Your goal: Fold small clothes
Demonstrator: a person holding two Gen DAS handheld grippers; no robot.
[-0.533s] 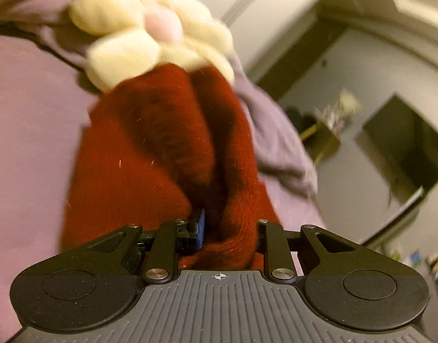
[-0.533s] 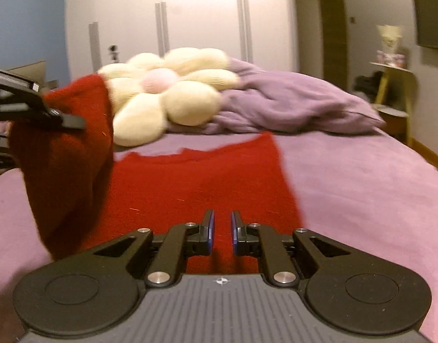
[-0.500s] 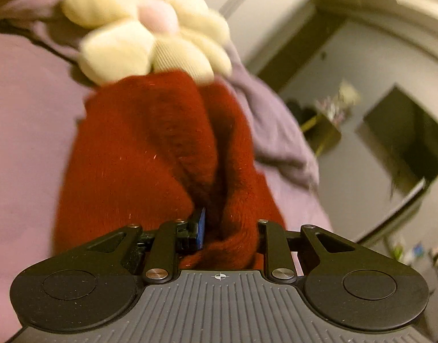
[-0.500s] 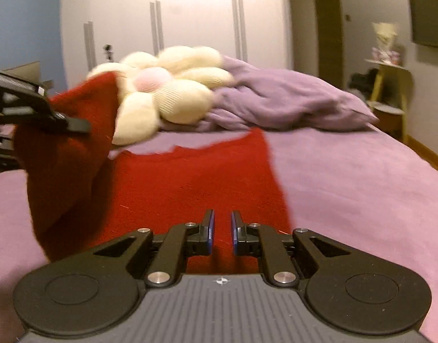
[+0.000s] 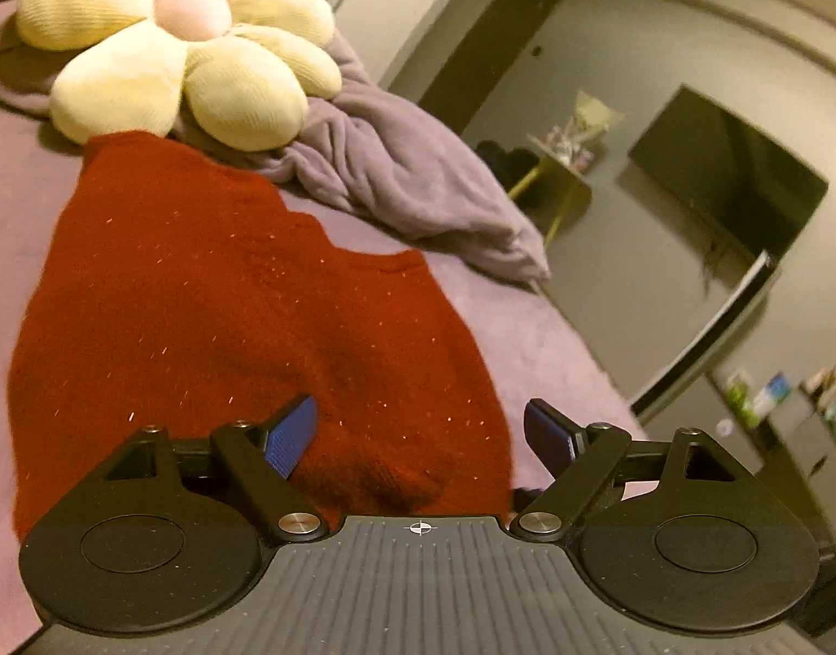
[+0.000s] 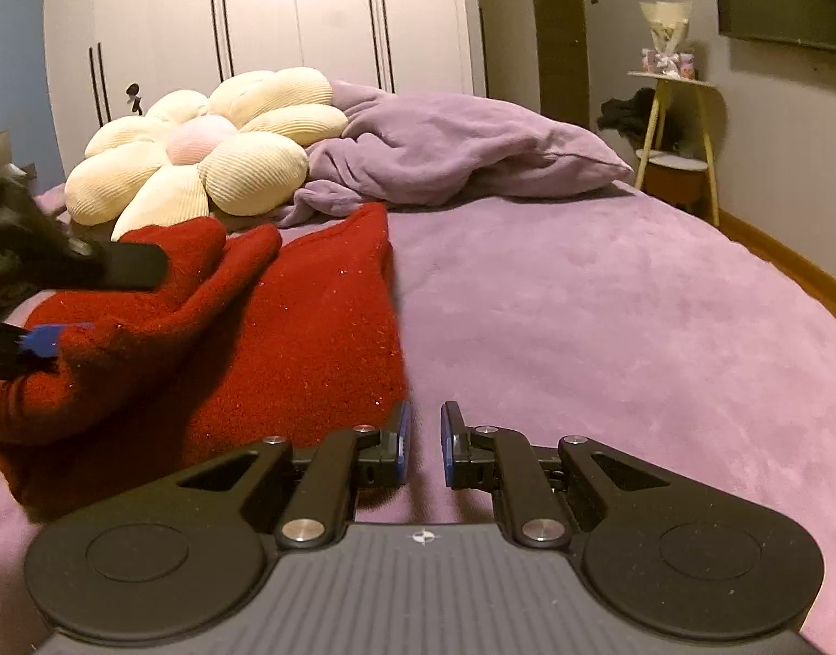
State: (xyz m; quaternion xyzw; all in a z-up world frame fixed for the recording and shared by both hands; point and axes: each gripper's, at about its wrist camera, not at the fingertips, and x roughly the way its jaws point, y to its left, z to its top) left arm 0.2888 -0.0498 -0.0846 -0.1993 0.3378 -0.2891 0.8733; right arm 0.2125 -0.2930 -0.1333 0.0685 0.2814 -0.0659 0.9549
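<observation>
Left wrist view: rides low behind the left gripper [image 5: 420,431], tilted, close over the red garment [image 5: 226,316], facing the flower cushion [image 5: 183,49].
Right wrist view: sits level behind the right gripper [image 6: 423,445], low over the bed [image 6: 609,327], facing the wardrobe [image 6: 286,16].
Shared: garment, cushion, purple blanket [image 6: 450,153], yellow side table [image 6: 677,125].

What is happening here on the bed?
A person is folding a red knitted garment on a purple bed with two tools. The left hand-held gripper has just been opening and is open over the folded-over cloth. The right hand-held gripper is shut and empty at the garment's edge.
</observation>
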